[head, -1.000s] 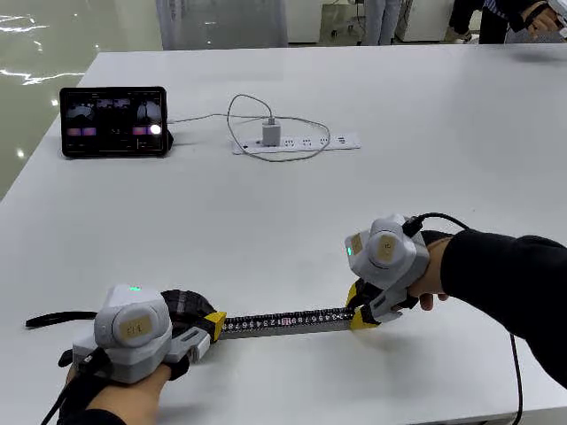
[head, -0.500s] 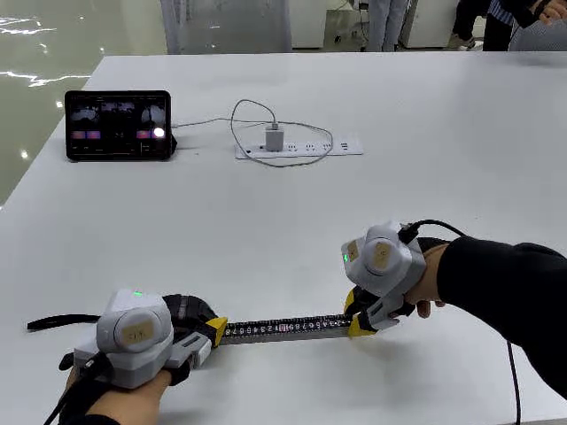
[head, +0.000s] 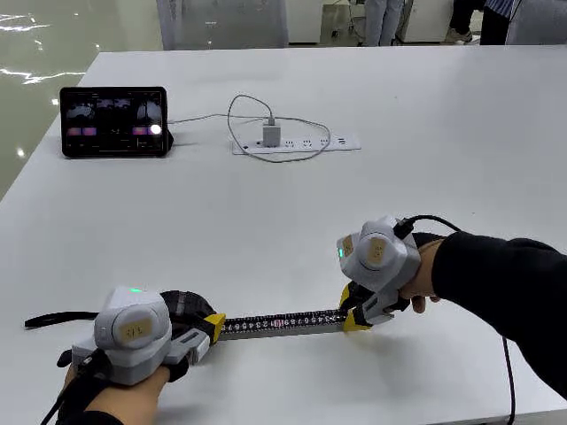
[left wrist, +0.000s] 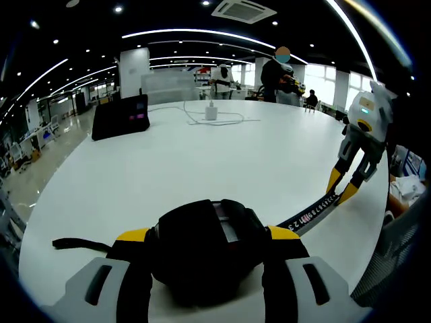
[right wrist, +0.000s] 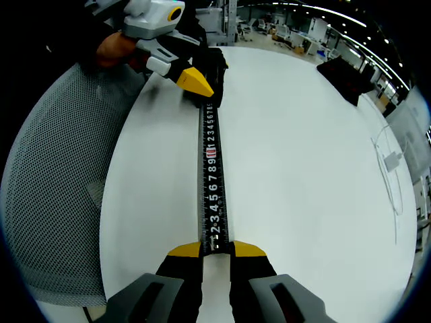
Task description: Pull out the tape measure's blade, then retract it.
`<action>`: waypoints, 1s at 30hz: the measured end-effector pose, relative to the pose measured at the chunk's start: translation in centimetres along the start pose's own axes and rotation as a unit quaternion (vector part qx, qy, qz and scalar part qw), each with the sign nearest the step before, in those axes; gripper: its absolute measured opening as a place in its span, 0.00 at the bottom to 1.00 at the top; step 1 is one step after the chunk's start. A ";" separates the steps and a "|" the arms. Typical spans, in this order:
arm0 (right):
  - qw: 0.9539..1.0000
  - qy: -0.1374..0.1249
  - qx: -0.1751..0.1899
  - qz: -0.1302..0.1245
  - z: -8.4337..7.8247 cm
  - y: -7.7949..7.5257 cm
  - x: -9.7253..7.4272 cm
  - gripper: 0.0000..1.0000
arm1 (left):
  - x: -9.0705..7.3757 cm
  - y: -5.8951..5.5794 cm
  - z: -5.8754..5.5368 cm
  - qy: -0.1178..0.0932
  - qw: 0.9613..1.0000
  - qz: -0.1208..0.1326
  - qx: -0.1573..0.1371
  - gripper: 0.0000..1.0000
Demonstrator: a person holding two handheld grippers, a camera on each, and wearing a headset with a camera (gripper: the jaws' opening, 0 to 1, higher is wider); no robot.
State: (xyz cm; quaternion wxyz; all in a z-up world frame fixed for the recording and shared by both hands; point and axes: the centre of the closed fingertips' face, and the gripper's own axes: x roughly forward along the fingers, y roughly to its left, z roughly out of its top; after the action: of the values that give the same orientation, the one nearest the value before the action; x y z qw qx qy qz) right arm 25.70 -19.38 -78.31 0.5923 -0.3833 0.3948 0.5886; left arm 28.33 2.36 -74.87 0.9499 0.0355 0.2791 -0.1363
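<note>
Barely anything has shifted in a second: the blade's free end sits a touch nearer the case. The left gripper (head: 205, 329) has its jaws closed around the black case (left wrist: 209, 245), pinning it on the table (head: 266, 221). The blade (head: 283, 322) lies flat, partly drawn, running rightward. The right gripper (right wrist: 217, 250) pinches its tip, jaws nearly together. Retraction seems to be starting: the right should travel slowly along the blade's line, keeping it flat and untwisted, while the left steadies the case.
</note>
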 end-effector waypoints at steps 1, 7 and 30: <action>1.000 0.000 0.000 0.000 0.0 0.0 0.0 0.11 | 0.0 0.0 0.0 0.000 1.000 0.000 0.000 0.62; 1.000 0.001 -0.001 0.001 0.2 0.0 0.1 0.11 | 0.0 0.0 0.0 0.000 1.000 0.000 0.001 0.62; 1.000 -0.002 -0.002 0.002 0.8 0.0 0.4 0.11 | 0.1 0.0 0.0 0.000 1.000 0.000 0.001 0.62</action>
State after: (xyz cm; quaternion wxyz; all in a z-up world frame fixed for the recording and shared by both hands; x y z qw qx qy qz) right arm 25.71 -18.46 -78.35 0.5914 -0.3827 0.3936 0.5907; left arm 28.36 2.33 -74.92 0.9499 0.0363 0.2789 -0.1368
